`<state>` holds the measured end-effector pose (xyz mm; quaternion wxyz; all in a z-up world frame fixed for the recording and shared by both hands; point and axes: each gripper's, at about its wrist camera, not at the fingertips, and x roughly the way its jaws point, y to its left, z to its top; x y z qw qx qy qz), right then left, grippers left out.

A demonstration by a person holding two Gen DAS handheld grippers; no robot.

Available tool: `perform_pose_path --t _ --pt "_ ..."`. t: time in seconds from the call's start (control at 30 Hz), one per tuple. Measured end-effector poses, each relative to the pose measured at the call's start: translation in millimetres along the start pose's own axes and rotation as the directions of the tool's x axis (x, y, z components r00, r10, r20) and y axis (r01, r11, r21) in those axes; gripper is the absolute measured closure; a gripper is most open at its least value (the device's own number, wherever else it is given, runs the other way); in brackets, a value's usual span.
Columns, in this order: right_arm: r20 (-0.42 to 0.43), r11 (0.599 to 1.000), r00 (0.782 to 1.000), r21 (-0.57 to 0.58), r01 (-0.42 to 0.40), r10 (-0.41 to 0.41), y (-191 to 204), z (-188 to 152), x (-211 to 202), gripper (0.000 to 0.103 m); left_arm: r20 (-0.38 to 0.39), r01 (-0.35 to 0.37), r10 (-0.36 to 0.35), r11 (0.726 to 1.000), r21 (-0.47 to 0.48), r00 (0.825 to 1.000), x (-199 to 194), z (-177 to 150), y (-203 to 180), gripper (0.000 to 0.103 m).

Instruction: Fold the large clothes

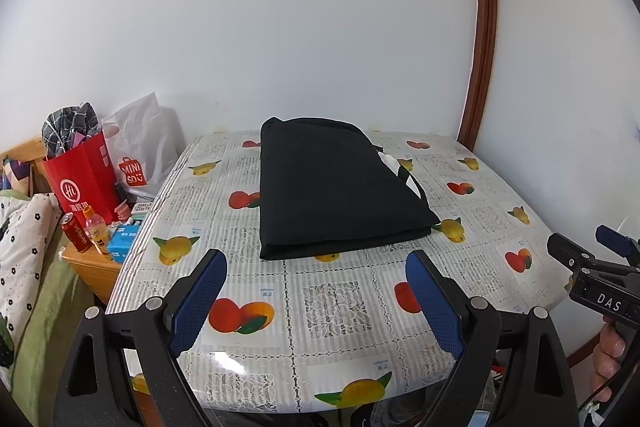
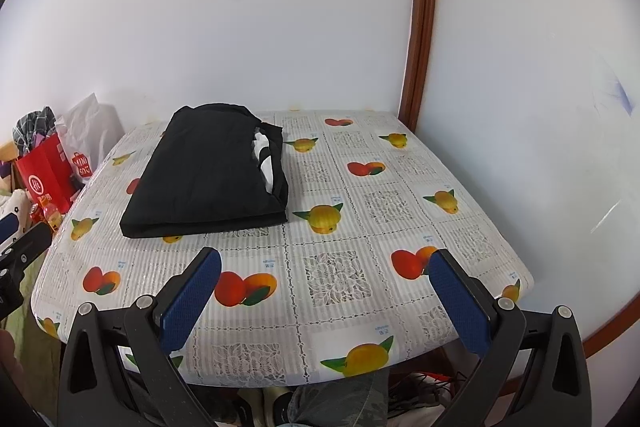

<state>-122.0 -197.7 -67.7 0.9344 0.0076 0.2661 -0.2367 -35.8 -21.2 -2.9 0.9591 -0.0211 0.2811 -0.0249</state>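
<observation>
From the left wrist, we see our left gripper [image 1: 316, 271] with its two blue fingers [image 1: 200, 301] wide apart. They hold nothing and touch nothing. They hang over the near part of the table [image 1: 328, 311]. The black cloth [image 1: 336, 191] lies folded flat on the table, past the fingertips and not touching them. At the far right edge our right gripper [image 1: 592, 251] pokes in, held by a hand [image 1: 610, 351]. Left of the table stands a red bag [image 1: 82, 179] with checked cloth [image 1: 70, 127] sticking out of its top, and a white bag [image 1: 138, 151] sits just behind it.

From the right wrist, our right gripper [image 2: 324, 273] also has its fingers [image 2: 460, 299] wide apart, with nothing between them. The black cloth [image 2: 208, 175] lies ahead and to the left of them, well apart, on the far left part of the table [image 2: 360, 227]. A bit of white shows at its right edge. The red bag [image 2: 48, 175] is at the far left.
</observation>
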Motion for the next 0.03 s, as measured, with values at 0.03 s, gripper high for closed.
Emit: perform_pose_path --t 0.03 --pt "0.001 1.0 1.0 0.003 0.001 -0.001 -0.6 0.2 -0.2 0.001 -0.002 0.003 -0.003 1.0 -0.001 1.0 0.4 -0.1 0.1 0.012"
